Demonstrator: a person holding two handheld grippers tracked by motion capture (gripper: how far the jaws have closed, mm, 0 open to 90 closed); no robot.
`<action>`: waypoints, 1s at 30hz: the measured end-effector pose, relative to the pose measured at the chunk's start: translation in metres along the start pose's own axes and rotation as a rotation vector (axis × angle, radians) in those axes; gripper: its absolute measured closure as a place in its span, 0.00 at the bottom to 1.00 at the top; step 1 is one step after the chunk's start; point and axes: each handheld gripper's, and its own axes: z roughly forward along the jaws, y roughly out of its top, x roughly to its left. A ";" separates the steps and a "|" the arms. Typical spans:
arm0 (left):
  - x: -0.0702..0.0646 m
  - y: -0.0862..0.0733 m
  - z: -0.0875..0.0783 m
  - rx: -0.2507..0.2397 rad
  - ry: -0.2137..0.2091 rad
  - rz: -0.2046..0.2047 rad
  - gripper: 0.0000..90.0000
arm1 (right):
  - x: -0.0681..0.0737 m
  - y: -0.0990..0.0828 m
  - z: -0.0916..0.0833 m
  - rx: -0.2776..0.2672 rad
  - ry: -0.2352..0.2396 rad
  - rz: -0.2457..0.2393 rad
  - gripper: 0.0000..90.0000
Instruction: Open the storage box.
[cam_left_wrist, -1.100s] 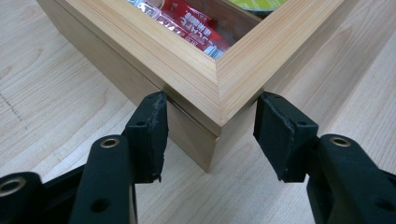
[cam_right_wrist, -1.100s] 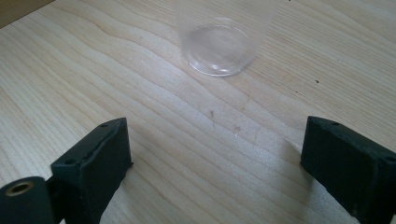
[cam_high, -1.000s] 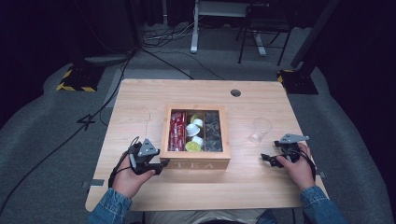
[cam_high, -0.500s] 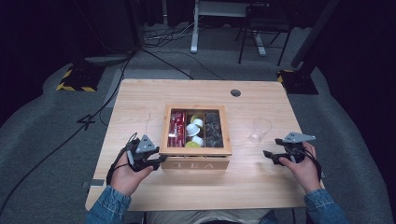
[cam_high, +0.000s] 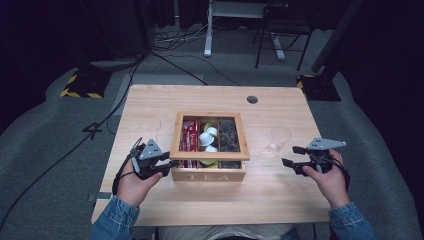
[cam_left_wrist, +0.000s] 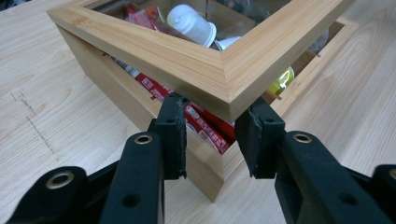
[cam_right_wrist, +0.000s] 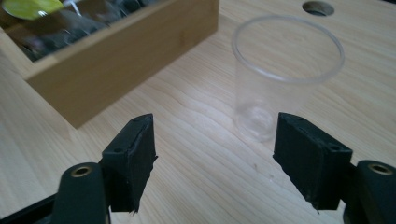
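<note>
A wooden tea box (cam_high: 209, 173) stands mid-table, its glass lid (cam_high: 210, 155) lifted slightly at the front. My left gripper (cam_high: 167, 165) sits at the front left corner. In the left gripper view its jaws have just closed and grip the lid's corner (cam_left_wrist: 224, 88), with my left gripper (cam_left_wrist: 212, 135) shut on it. Under the raised frame I see red sachets (cam_left_wrist: 205, 126) and white pods (cam_left_wrist: 191, 23). My right gripper (cam_high: 290, 155) hovers right of the box. Its jaws have been narrowing but are still open, with nothing between them. A clear plastic cup (cam_right_wrist: 280, 79) stands just beyond my right gripper (cam_right_wrist: 224, 158).
The cup (cam_high: 278, 139) stands between the box and the right hand. A round cable hole (cam_high: 252, 99) is in the tabletop at the back. The box's side wall (cam_right_wrist: 121, 60) lies to the left in the right gripper view. Cables and stands lie on the floor behind the table.
The left gripper's jaws closed onto the lid's front left corner. The right hand rose a little, and its jaws narrowed.
</note>
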 end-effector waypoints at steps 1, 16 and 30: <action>0.000 0.000 0.000 -0.008 -0.004 -0.005 0.71 | 0.003 0.003 -0.001 -0.011 0.008 -0.006 0.33; -0.001 0.003 -0.004 -0.046 0.008 -0.017 0.71 | 0.034 0.048 -0.001 -0.125 0.085 -0.065 0.31; 0.000 0.008 -0.006 -0.062 0.018 -0.015 0.72 | 0.079 0.076 0.019 -0.100 0.148 -0.212 0.29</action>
